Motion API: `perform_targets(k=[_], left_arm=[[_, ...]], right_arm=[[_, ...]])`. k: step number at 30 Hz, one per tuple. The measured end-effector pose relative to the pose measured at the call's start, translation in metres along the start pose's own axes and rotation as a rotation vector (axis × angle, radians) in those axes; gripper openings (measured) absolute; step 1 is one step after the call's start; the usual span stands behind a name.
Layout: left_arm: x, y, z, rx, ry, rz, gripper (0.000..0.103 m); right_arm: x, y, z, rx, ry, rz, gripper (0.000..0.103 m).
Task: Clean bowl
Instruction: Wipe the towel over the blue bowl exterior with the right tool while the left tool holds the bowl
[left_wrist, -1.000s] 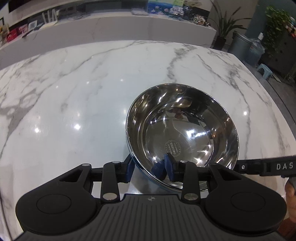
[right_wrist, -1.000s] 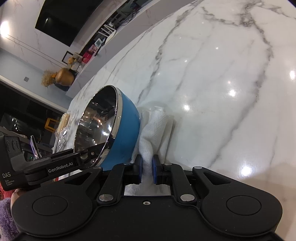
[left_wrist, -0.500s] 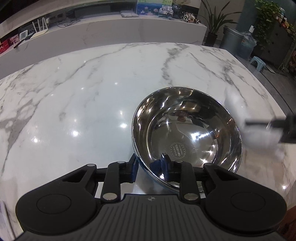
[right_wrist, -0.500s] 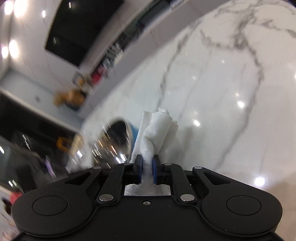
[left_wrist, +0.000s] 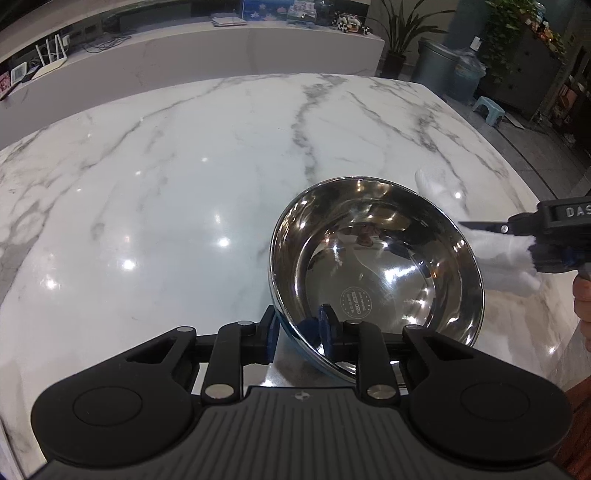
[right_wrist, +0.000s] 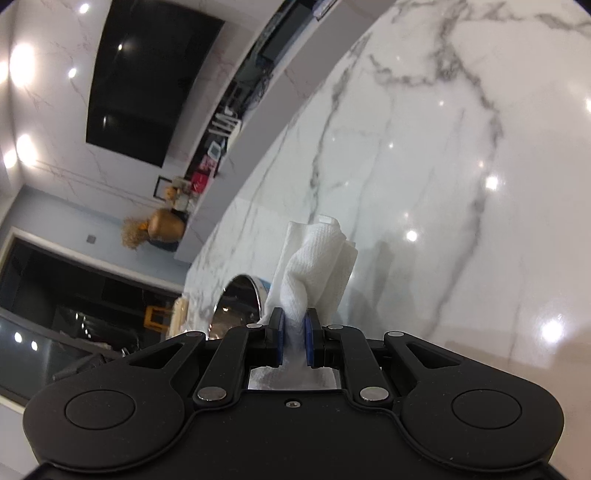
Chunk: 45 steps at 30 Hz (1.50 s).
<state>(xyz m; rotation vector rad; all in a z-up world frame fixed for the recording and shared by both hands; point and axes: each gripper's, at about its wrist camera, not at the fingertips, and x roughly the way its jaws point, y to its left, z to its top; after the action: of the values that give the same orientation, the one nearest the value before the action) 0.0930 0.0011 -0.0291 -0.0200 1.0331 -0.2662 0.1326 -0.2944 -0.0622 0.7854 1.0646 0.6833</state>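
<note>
Steel bowl (left_wrist: 376, 273), shiny inside, blue outside, sits tilted on the marble table (left_wrist: 166, 192), its near rim right between the left gripper (left_wrist: 297, 328) fingers: one blue pad outside the wall, the other pad inside the bowl against the steel. The jaws are closing on that rim; pads look pressed on the wall on both sides, narrow gap. A round stamp mark shows on the bowl bottom just ahead of the inner pad. To the right of the left fingers, past the bowl's far-right rim, the right gripper (left_wrist: 532, 247) comes in from the side with a wad of white paper towel (left_wrist: 495, 251) sticking out of it; towel tip is near the bowl rim, contact unclear. A bit of the person's hand (left_wrist: 583, 299) shows at the right edge behind it. In the right wrist view the jaws are nearly closed, pinching the towel (right_wrist: 314, 269), which stands up ahead of the fingers and blocks part of the view. Bowl (right_wrist: 236, 306) is to the left of and just beyond the right fingertips, partly hidden by the towel and finger linkage. Ahead of the left fingers is open marble, then a white counter (left_wrist: 221, 48) with boxes and clutter; potted plant (left_wrist: 406, 33), bin (left_wrist: 436, 62) and small stool (left_wrist: 489, 107) far right.
</note>
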Motion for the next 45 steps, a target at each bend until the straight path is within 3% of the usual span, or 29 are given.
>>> perform_targets(k=[7, 10, 14, 18, 26, 30, 38, 45], left_arm=[[0.0, 0.0, -0.002, -0.017, -0.001, 0.01, 0.022], [0.001, 0.001, -0.003, -0.052, 0.01, 0.008, 0.031], [0.002, 0.004, -0.006, -0.094, 0.024, -0.001, 0.036], [0.001, 0.008, -0.006, -0.119, 0.016, 0.025, 0.036], [0.0, 0.014, -0.005, -0.122, -0.017, 0.049, 0.026], [-0.001, 0.013, -0.005, -0.094, -0.022, 0.049, 0.026], [0.0, 0.007, -0.005, -0.044, -0.015, 0.006, 0.024], [0.0, 0.004, -0.004, -0.047, -0.016, 0.017, 0.025]], right_arm=[[0.015, 0.0, -0.01, -0.014, 0.058, -0.069, 0.011], [0.02, 0.002, -0.015, -0.021, 0.079, -0.083, 0.011], [0.027, 0.004, -0.018, -0.032, 0.098, -0.087, 0.011], [0.033, 0.005, -0.02, -0.046, 0.123, -0.081, 0.011], [0.038, 0.012, -0.023, -0.085, 0.155, -0.079, 0.011], [0.034, 0.016, -0.019, -0.098, 0.127, -0.072, 0.011], [0.006, 0.006, -0.003, -0.017, 0.01, 0.055, 0.011], [0.006, -0.002, -0.003, 0.014, 0.013, 0.045, 0.011]])
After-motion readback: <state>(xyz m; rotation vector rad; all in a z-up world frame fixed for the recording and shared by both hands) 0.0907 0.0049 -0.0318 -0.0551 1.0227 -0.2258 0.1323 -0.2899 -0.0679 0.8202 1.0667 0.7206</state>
